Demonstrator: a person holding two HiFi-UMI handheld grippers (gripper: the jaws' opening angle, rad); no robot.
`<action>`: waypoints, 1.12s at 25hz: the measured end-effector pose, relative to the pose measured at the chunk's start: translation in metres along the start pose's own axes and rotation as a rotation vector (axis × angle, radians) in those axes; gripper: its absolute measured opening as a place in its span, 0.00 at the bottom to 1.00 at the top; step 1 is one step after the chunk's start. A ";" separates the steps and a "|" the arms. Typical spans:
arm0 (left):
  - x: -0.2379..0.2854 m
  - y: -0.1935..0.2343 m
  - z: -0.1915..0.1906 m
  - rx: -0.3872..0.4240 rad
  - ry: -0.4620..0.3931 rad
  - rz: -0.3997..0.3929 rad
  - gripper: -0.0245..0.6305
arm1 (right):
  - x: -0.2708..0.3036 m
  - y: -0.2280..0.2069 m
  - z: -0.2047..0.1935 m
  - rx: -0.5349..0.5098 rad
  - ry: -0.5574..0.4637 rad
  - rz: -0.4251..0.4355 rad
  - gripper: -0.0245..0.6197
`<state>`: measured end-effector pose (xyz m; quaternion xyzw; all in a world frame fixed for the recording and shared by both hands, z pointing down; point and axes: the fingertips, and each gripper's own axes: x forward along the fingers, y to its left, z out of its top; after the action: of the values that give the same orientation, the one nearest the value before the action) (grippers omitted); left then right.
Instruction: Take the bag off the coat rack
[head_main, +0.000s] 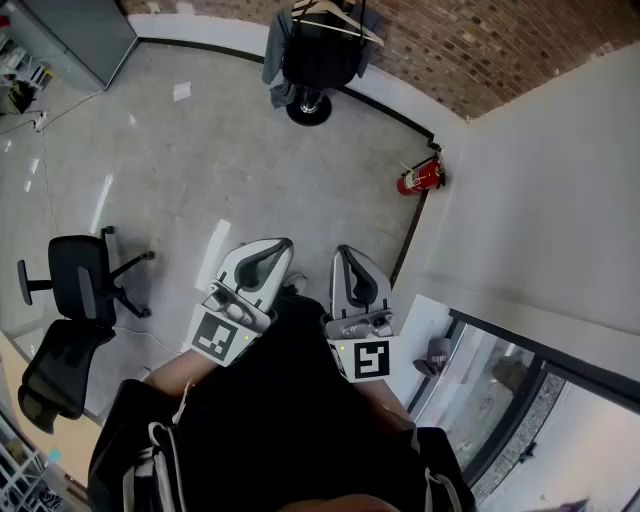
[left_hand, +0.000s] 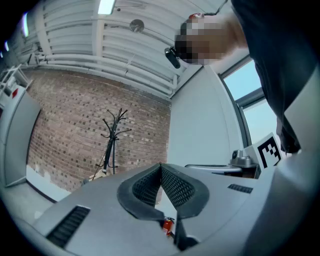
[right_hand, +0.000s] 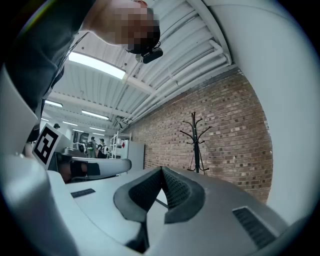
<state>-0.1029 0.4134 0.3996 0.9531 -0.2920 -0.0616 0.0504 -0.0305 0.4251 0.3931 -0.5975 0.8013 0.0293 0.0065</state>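
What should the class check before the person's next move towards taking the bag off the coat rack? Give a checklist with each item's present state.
1. Left gripper empty: ok, its jaws are together on nothing.
2. Right gripper empty: ok, its jaws are together on nothing.
3. Jaws open for a grab: not ok, both are shut.
4. Coat rack within reach: not ok, it stands far across the floor.
5. Bag picked out among the dark things hanging there: cannot tell.
6. Way to the rack free: ok, the chair and fire extinguisher stand off to the sides.
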 end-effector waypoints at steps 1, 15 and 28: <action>0.002 -0.003 0.000 -0.012 -0.006 0.002 0.07 | -0.002 -0.002 -0.004 0.023 0.011 0.002 0.07; -0.006 0.007 -0.020 -0.001 -0.020 0.109 0.07 | -0.035 -0.030 -0.031 0.110 0.045 -0.048 0.07; 0.041 0.026 -0.053 -0.070 0.035 0.038 0.07 | -0.013 -0.070 -0.060 0.163 0.094 -0.142 0.07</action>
<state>-0.0752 0.3721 0.4517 0.9460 -0.3068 -0.0540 0.0901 0.0413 0.4144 0.4512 -0.6508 0.7563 -0.0644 0.0197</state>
